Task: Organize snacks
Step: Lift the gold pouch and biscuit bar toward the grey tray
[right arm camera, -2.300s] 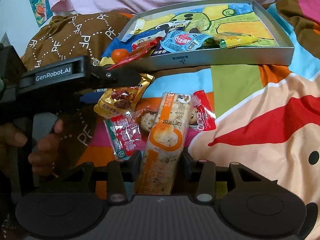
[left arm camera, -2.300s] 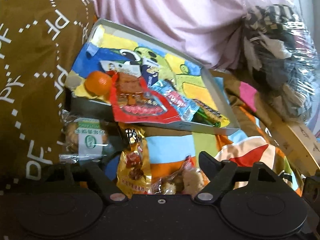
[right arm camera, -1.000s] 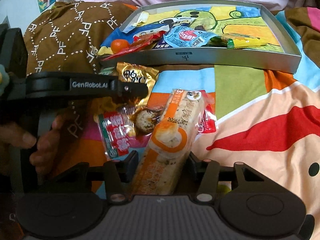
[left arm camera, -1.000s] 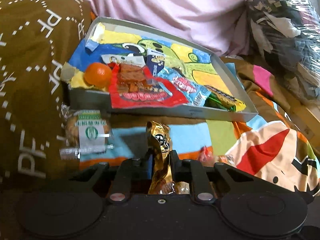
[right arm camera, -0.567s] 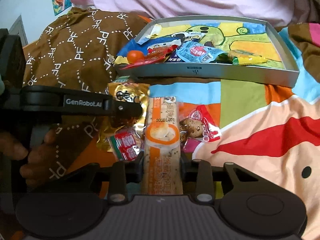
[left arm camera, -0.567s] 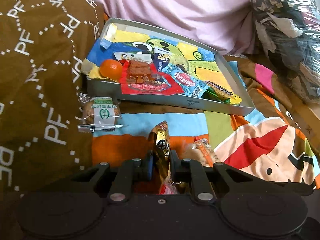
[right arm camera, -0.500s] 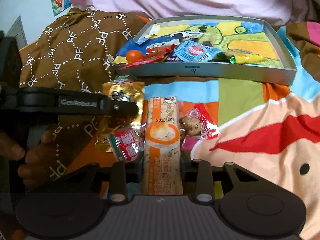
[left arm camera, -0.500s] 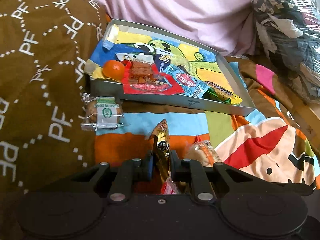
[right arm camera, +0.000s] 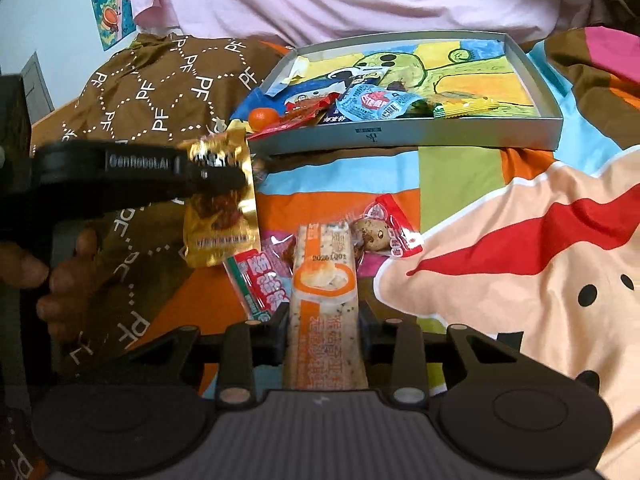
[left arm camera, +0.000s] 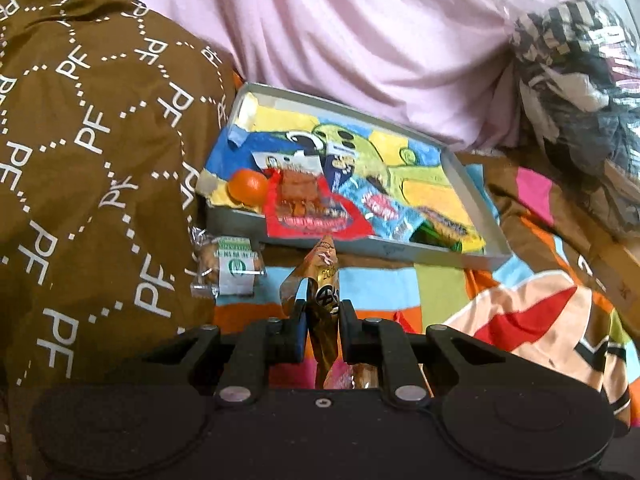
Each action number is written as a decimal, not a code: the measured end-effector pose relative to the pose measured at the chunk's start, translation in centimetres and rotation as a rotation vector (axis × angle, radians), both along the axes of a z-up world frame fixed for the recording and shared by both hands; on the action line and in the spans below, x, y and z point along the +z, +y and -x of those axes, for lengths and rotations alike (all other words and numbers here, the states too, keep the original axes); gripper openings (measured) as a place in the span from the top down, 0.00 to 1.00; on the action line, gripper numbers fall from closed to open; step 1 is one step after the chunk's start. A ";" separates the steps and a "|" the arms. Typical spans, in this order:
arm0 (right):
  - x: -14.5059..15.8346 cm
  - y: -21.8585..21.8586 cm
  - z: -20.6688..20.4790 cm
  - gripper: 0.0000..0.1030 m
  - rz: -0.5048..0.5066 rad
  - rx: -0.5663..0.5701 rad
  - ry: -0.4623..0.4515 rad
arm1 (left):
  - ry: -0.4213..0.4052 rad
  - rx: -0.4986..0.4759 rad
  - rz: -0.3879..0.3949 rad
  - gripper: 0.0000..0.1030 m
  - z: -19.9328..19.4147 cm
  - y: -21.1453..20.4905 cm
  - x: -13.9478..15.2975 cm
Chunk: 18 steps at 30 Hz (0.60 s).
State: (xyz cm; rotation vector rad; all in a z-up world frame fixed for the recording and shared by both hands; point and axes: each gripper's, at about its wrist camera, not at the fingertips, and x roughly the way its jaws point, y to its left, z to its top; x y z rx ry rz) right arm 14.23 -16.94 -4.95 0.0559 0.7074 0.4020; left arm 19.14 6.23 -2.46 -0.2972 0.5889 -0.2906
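Observation:
My left gripper (left arm camera: pixel 322 312) is shut on a gold snack packet (left arm camera: pixel 326 276), which stands edge-up between the pads. In the right wrist view this left gripper (right arm camera: pixel 224 172) holds the gold packet (right arm camera: pixel 219 216) hanging above the bedspread. My right gripper (right arm camera: pixel 323 320) is shut on a long orange-and-white snack bar (right arm camera: pixel 324 280), pads pressed on both its sides. Beyond them lies a grey tray (left arm camera: pixel 400 250) with a cartoon picture. It holds a mandarin (left arm camera: pixel 248 186), a red packet (left arm camera: pixel 308 216) and a blue packet (left arm camera: pixel 380 208). The right wrist view shows the tray (right arm camera: pixel 400 136) straight ahead.
A clear packet with a green label (left arm camera: pixel 234 266) lies by the tray's near left corner. Two red packets (right arm camera: pixel 262 280) (right arm camera: pixel 388 228) rest on the colourful bedspread beside the bar. Brown printed cloth (left arm camera: pixel 80 160) rises at left. A person in a pink shirt (left arm camera: pixel 360 40) sits behind the tray.
The left gripper closed on the gold packet and lifted it off the bedspread. The right gripper's fingers closed in on the bar, which now sits straight between them.

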 end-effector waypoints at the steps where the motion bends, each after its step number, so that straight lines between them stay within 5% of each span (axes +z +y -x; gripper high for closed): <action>1: 0.0 0.1 0.1 0.64 0.008 0.002 -0.004 | -0.001 0.004 0.008 0.84 -0.1 0.1 0.1; 8: 0.0 2.0 1.1 0.64 0.213 0.044 -0.112 | -0.011 0.017 0.041 0.84 -0.5 0.5 0.3; 18: 1.3 4.5 2.7 0.64 0.503 0.129 -0.410 | -0.040 0.025 0.078 0.84 -0.8 0.7 1.1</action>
